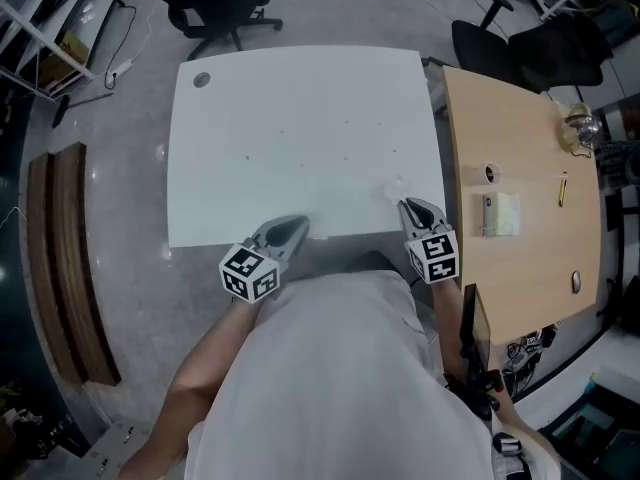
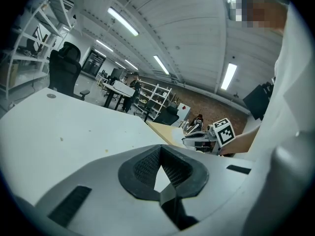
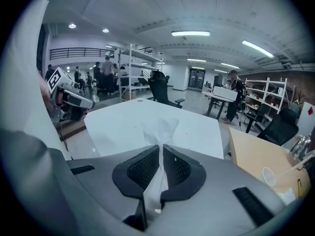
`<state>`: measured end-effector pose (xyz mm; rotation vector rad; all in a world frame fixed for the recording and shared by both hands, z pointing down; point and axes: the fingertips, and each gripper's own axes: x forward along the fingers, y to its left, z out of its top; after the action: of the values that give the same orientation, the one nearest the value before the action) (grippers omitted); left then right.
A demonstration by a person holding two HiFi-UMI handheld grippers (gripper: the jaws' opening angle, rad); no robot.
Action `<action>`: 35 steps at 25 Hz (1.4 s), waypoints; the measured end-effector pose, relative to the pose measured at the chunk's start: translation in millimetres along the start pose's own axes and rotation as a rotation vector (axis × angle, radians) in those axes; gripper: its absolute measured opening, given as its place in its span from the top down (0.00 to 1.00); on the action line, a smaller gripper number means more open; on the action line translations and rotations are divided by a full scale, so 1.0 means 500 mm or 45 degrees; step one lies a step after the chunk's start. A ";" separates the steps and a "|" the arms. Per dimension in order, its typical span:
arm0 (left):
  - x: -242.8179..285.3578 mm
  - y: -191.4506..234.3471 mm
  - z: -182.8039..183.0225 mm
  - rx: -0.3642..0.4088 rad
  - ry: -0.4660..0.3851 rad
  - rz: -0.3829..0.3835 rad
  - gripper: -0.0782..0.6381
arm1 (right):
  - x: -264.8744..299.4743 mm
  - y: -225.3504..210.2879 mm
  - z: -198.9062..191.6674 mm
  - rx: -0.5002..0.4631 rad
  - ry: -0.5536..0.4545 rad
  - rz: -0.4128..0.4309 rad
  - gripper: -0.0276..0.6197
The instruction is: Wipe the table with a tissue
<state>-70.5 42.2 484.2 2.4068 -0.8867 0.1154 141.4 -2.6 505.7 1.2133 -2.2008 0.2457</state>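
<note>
Smooth white rectangular desk [image 1: 300, 138] is filling the middle of a grey-floored office, with a wood-grain desk [image 1: 520, 148] sitting just beside it. The left gripper [image 1: 293, 228] is hovering at the near edge, its ribbed dark fingers [image 2: 145, 168] pressing together on nothing. The right gripper [image 1: 413, 208] is pinching a crumpled white tissue [image 3: 160, 129] over the white desk's near right corner.

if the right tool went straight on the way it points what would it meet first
Probably the white table: the right tool, shut on the tissue, points low across it; depth is unclear.
</note>
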 end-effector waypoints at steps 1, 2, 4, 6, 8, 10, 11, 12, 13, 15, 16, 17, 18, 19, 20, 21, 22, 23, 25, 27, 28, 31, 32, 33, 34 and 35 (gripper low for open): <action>-0.001 0.005 0.003 -0.001 -0.003 -0.001 0.88 | 0.004 -0.001 0.006 -0.014 0.000 -0.003 0.91; 0.002 0.006 0.004 -0.003 -0.003 -0.002 0.88 | 0.006 -0.004 0.009 -0.026 0.003 -0.005 0.91; 0.013 0.000 0.003 -0.009 0.002 -0.007 0.88 | 0.003 -0.019 0.007 -0.029 0.011 -0.010 0.91; 0.026 -0.009 0.004 -0.009 0.008 -0.015 0.88 | 0.003 -0.041 0.002 -0.002 0.014 -0.019 0.91; 0.040 -0.013 0.007 -0.005 0.017 -0.021 0.88 | 0.012 -0.063 -0.003 0.035 0.014 -0.027 0.91; 0.055 -0.013 0.008 -0.004 0.030 -0.018 0.88 | 0.026 -0.084 -0.010 0.064 0.022 -0.029 0.91; 0.063 -0.012 0.009 -0.006 0.037 -0.015 0.88 | 0.034 -0.094 -0.014 0.074 0.030 -0.027 0.91; 0.071 -0.011 0.011 -0.011 0.042 -0.011 0.88 | 0.041 -0.103 -0.020 0.083 0.039 -0.025 0.91; 0.079 -0.010 0.015 -0.017 0.044 -0.007 0.88 | 0.048 -0.113 -0.025 0.093 0.049 -0.023 0.91; 0.098 -0.009 0.028 -0.028 0.041 0.001 0.88 | 0.063 -0.136 -0.036 0.126 0.067 -0.018 0.91; 0.108 -0.008 0.036 -0.030 0.041 0.005 0.88 | 0.070 -0.148 -0.040 0.146 0.073 -0.016 0.91; 0.119 -0.008 0.043 -0.028 0.043 0.007 0.88 | 0.076 -0.160 -0.043 0.164 0.080 -0.015 0.91; 0.130 -0.009 0.049 -0.024 0.051 0.004 0.88 | 0.082 -0.171 -0.046 0.178 0.089 -0.016 0.91; 0.139 -0.011 0.053 -0.017 0.066 -0.005 0.88 | 0.087 -0.180 -0.050 0.190 0.101 -0.021 0.91; 0.147 -0.013 0.054 -0.006 0.086 -0.019 0.88 | 0.091 -0.185 -0.054 0.203 0.114 -0.027 0.91; 0.154 -0.011 0.055 0.007 0.107 -0.033 0.88 | 0.098 -0.187 -0.056 0.216 0.124 -0.031 0.91; 0.159 -0.006 0.059 0.023 0.124 -0.041 0.88 | 0.110 -0.188 -0.055 0.228 0.128 -0.029 0.91; 0.166 0.002 0.066 0.041 0.134 -0.042 0.88 | 0.126 -0.188 -0.050 0.235 0.123 -0.020 0.91; 0.192 0.006 0.078 0.067 0.140 -0.032 0.88 | 0.151 -0.195 -0.048 0.242 0.115 0.008 0.91; 0.231 -0.013 0.080 0.073 0.144 -0.031 0.88 | 0.152 -0.212 -0.066 0.241 0.133 0.038 0.91; 0.249 -0.024 0.079 0.073 0.147 -0.035 0.88 | 0.150 -0.221 -0.074 0.239 0.142 0.054 0.91; 0.284 -0.039 0.083 0.077 0.161 -0.049 0.88 | 0.157 -0.240 -0.079 0.223 0.148 0.088 0.91; 0.291 -0.038 0.085 0.080 0.167 -0.046 0.88 | 0.164 -0.245 -0.078 0.218 0.145 0.094 0.91; 0.296 -0.037 0.087 0.084 0.174 -0.037 0.88 | 0.171 -0.249 -0.076 0.218 0.140 0.101 0.91; 0.299 -0.036 0.088 0.086 0.179 -0.024 0.88 | 0.178 -0.252 -0.075 0.220 0.132 0.110 0.91; 0.302 -0.036 0.086 0.085 0.183 -0.011 0.88 | 0.182 -0.255 -0.075 0.225 0.125 0.118 0.91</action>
<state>53.3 -56.1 479.6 2.4288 -0.8184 0.3151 225.3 -122.3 573.3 1.1659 -2.1889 0.5360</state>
